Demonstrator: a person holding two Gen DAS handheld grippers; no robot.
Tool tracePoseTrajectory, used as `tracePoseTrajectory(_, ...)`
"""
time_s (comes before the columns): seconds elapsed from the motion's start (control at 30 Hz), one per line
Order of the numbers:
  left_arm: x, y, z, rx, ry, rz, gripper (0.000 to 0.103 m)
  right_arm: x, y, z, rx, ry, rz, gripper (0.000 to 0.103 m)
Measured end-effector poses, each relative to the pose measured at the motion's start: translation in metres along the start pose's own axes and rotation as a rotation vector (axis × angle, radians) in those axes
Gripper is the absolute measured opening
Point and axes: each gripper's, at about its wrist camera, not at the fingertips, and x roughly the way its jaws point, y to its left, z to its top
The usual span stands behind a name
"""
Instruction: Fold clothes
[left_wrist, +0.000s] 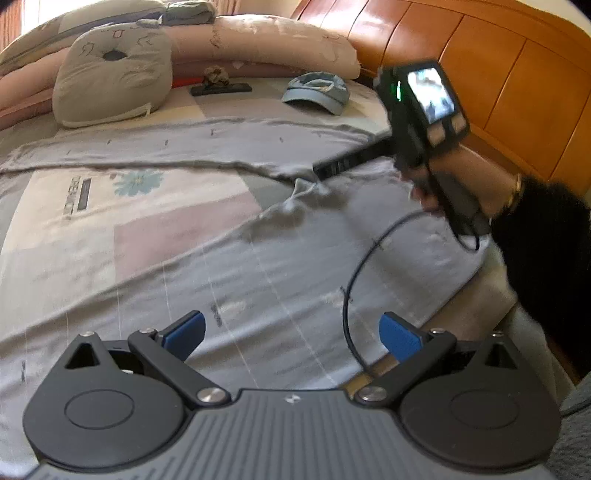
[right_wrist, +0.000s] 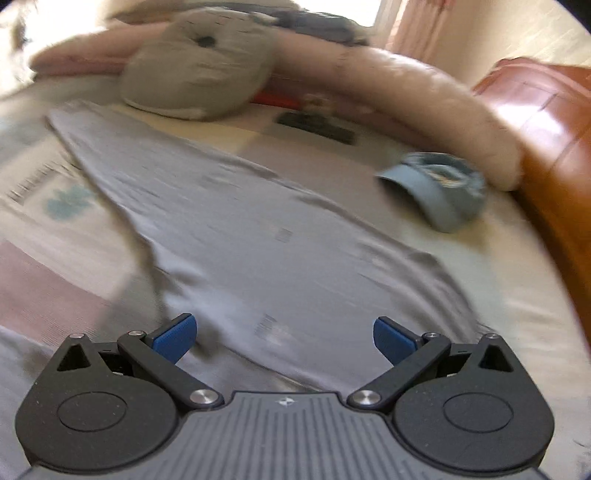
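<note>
A grey garment (left_wrist: 258, 266) with thin pale stripes lies spread on the bed, one long part (left_wrist: 147, 147) stretching off to the left. My left gripper (left_wrist: 291, 336) hovers open just above its near part, with nothing between the blue pads (left_wrist: 184, 334). A hand holds my right gripper (left_wrist: 327, 170) at the right, its fingers reaching to a bunched ridge of the fabric (left_wrist: 306, 188). In the blurred right wrist view, the right gripper (right_wrist: 284, 338) is open and empty over the grey garment (right_wrist: 258, 229).
A blue cap (left_wrist: 317, 92) (right_wrist: 439, 192) lies beyond the garment near the wooden headboard (left_wrist: 498, 74). A grey cushion (left_wrist: 110, 74), a pink bolster (left_wrist: 277, 40) and a small dark object (left_wrist: 221, 88) line the far side. A black cable (left_wrist: 354, 277) loops over the garment.
</note>
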Motion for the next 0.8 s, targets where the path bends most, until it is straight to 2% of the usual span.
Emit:
tracePoseTrajectory(0.1, -0.003, 0.012, 0.020, -0.028, 0.002, -0.008, 0.100, 0.000, 0.001, -0.011, -0.007, -0.004, -0.084, 0.103)
tracePoseTrajectory(0.13, -0.003, 0.017, 0.028, -0.038, 0.002, 0.000, 0.100, 0.001, 0.001, -0.014, 0.008, -0.009, -0.088, 0.103)
tracePoseTrajectory(0.23, 0.005, 0.032, 0.058, -0.057, -0.012, 0.067, 0.100, 0.008, 0.000, -0.023, 0.102, -0.029, -0.038, 0.103)
tracePoseTrajectory(0.33, 0.027, 0.051, 0.095, -0.055, -0.023, 0.152, 0.100, 0.011, -0.003, -0.033, 0.200, -0.030, 0.083, 0.103)
tracePoseTrajectory(0.43, 0.063, 0.072, 0.139, -0.044, -0.046, 0.181, 0.100, 0.003, -0.003, -0.035, 0.217, -0.032, 0.075, 0.103)
tracePoseTrajectory(0.53, 0.107, 0.095, 0.179, -0.085, -0.056, 0.162, 0.100, -0.004, 0.002, -0.046, 0.176, -0.072, 0.107, 0.103)
tracePoseTrajectory(0.6, 0.144, 0.110, 0.195, -0.140, -0.031, 0.125, 0.100, -0.004, 0.004, -0.047, 0.169, -0.072, 0.106, 0.103)
tracePoseTrajectory(0.67, 0.174, 0.119, 0.202, -0.177, -0.016, 0.104, 0.100, -0.004, 0.003, -0.048, 0.169, -0.073, 0.108, 0.103)
tracePoseTrajectory(0.77, 0.213, 0.123, 0.202, -0.169, 0.009, 0.056, 0.100, -0.006, 0.001, -0.051, 0.184, -0.078, 0.125, 0.103)
tracePoseTrajectory(0.8, 0.224, 0.123, 0.201, -0.162, 0.022, 0.065, 0.100, -0.003, -0.001, -0.051, 0.200, -0.074, 0.136, 0.103)
